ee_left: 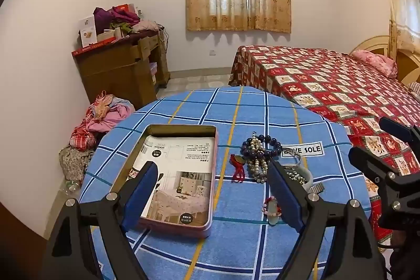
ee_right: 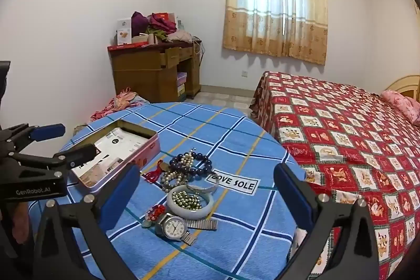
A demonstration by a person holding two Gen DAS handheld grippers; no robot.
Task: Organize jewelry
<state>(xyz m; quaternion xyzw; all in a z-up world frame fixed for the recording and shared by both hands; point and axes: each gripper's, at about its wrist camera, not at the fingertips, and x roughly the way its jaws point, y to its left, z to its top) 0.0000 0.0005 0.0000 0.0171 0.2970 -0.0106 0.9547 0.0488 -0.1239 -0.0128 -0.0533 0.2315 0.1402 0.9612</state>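
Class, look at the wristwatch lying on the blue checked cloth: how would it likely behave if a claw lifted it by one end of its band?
The wristwatch would probably dangle: its metal band looks linked and lies bent. The round case seems the heavy part, so it may swing. The shiny metal could slip between the pads.

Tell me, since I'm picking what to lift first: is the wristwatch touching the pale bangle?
Apart. The right wrist view shows a strip of blue cloth between the wristwatch case and the pale bangle rim.
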